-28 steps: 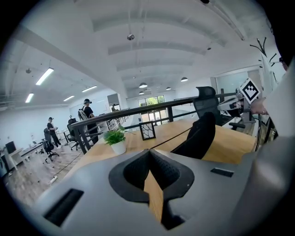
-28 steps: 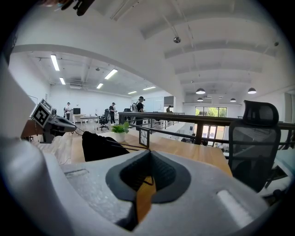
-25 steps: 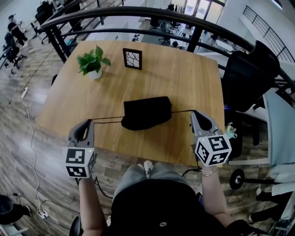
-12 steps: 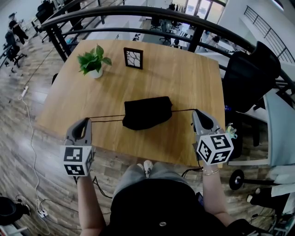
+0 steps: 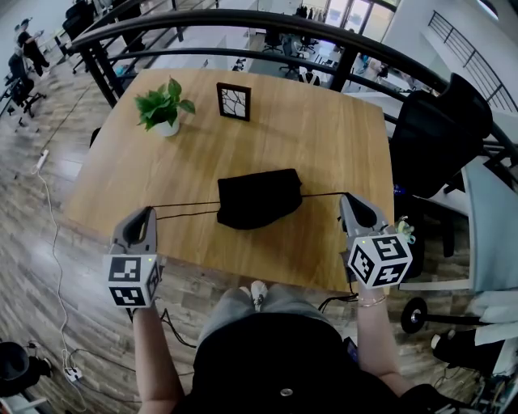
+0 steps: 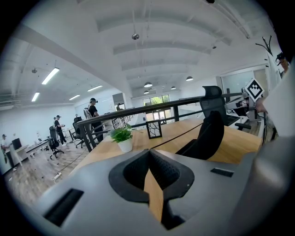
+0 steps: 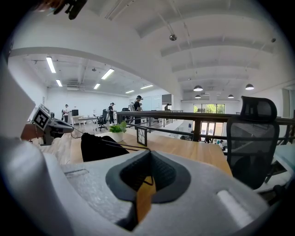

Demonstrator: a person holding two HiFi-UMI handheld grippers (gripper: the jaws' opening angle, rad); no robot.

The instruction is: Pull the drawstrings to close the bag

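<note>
A black drawstring bag [image 5: 259, 198] lies in the middle of the wooden table [image 5: 324, 137]. A thin black cord [image 5: 186, 209] runs taut from the bag's left side to my left gripper [image 5: 148, 213], which is shut on its end just past the table's near left edge. Another cord [image 5: 321, 194] stretches from the bag's right side to my right gripper [image 5: 348, 197], also shut on it. In the left gripper view the closed jaws pinch the cord [image 6: 177, 137] leading to the bag [image 6: 206, 136]. In the right gripper view the cord [image 7: 120, 145] leaves the closed jaws toward the bag [image 7: 98, 145].
A potted plant [image 5: 164, 109] and a small picture frame [image 5: 233, 103] stand at the table's far side. A dark railing [image 5: 243, 20] curves behind the table. A black office chair [image 5: 437, 137] stands to the right. The person's knees are under the near edge.
Both grippers have drifted slightly outward, the left to the left and the right to the right. The left cords have gone from sagging to nearly straight. The bag has barely moved.
</note>
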